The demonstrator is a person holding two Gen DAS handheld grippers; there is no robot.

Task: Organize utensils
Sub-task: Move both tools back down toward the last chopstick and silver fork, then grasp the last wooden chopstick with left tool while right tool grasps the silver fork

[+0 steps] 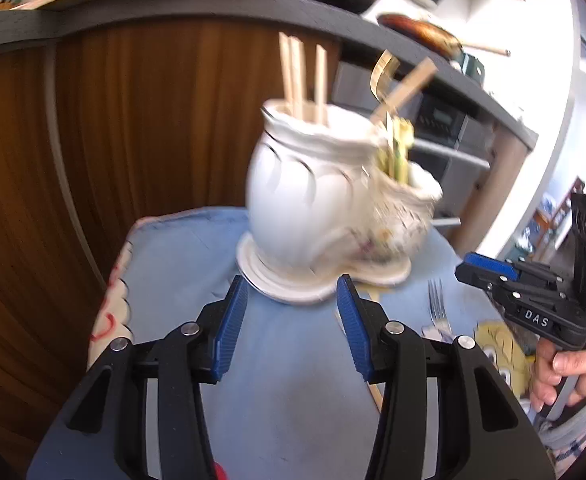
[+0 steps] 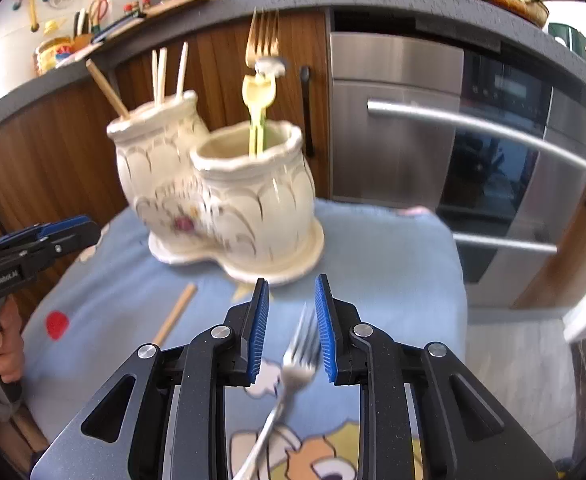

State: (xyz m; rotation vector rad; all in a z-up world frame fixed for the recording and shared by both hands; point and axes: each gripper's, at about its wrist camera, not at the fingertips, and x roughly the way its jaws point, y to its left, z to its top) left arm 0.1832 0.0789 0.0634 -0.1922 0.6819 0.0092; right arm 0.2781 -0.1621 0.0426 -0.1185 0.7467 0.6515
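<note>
So the right gripper (image 2: 291,330) is parked right over a silver fork (image 2: 293,364) lying on the blue cloth-covered surface (image 2: 393,264), jaws spread with the fork's neck sitting between the blue pads (image 2: 259,332). Nothing pinched yet as far as I can see, though the shot is smeary with motion.

The target looks like the double ceramic utensil holder (image 2: 233,200) just ahead. The nearer pot already has a gold fork (image 2: 261,36) and a yellow-green plastic utensil (image 2: 257,120) standing in it, and the farther pot has the wooden chopsticks (image 2: 161,72). So my guess is the fork belongs in the nearer pot with the other fork.

If I were doing it: drop a bit lower so the pads close on the narrow neck just below the tines rather than on the tines themselves, squeeze square, and lift straight up before swinging over. A thin flat fork on soft cloth tends to slip or pivot if you catch it off-centre. Then tip it handle-down into the pot, easing it past the gold fork.

One loose chopstick (image 2: 175,314) is still on the cloth, left of the fork, and the left gripper (image 1: 292,330) hovers near the holder's base with its jaws apart, holding nothing.
</note>
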